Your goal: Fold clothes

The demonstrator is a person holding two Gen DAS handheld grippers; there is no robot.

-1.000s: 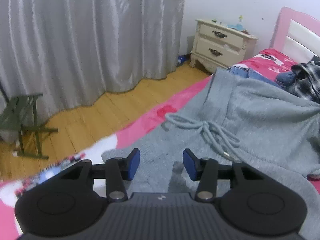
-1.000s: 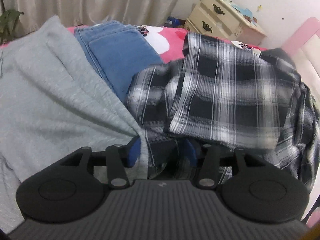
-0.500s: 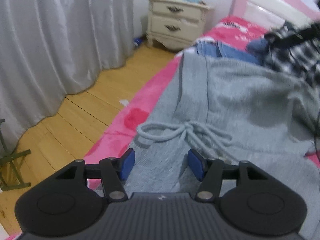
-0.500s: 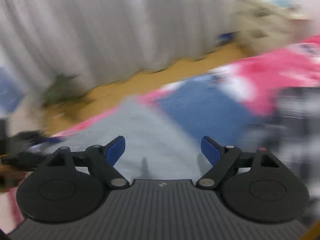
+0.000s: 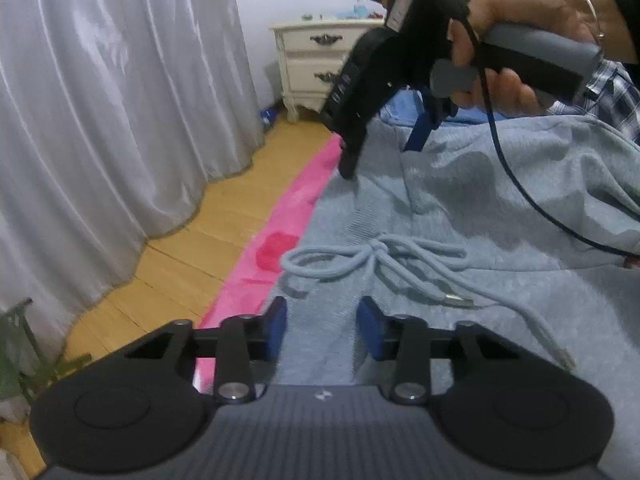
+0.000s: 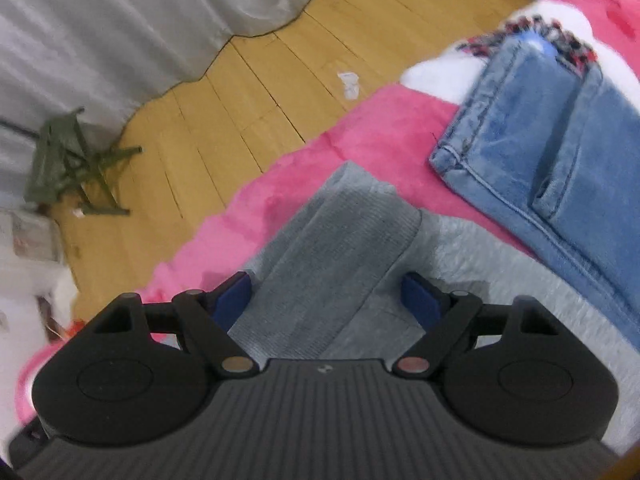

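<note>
Grey sweatpants lie spread on the pink blanket, with the knotted drawstring on top. My left gripper hovers low over the waistband just short of the drawstring; its jaws are closing with grey fabric between the pads, which do not press on it. My right gripper, held by a hand, points steeply down at the far end of the waistband. In the right wrist view the right gripper stands wide open astride the ribbed waistband corner.
Folded blue jeans lie just beyond the sweatpants. A plaid shirt lies at the far right. Wooden floor, grey curtain and a cream nightstand border the bed. A green stool stands on the floor. The right gripper's cable trails over the pants.
My right gripper left the plaid shirt, swung left to the waistband corner at the bed's edge and opened wide. My left gripper rolled, edged forward, and its jaws widened, then narrowed.
</note>
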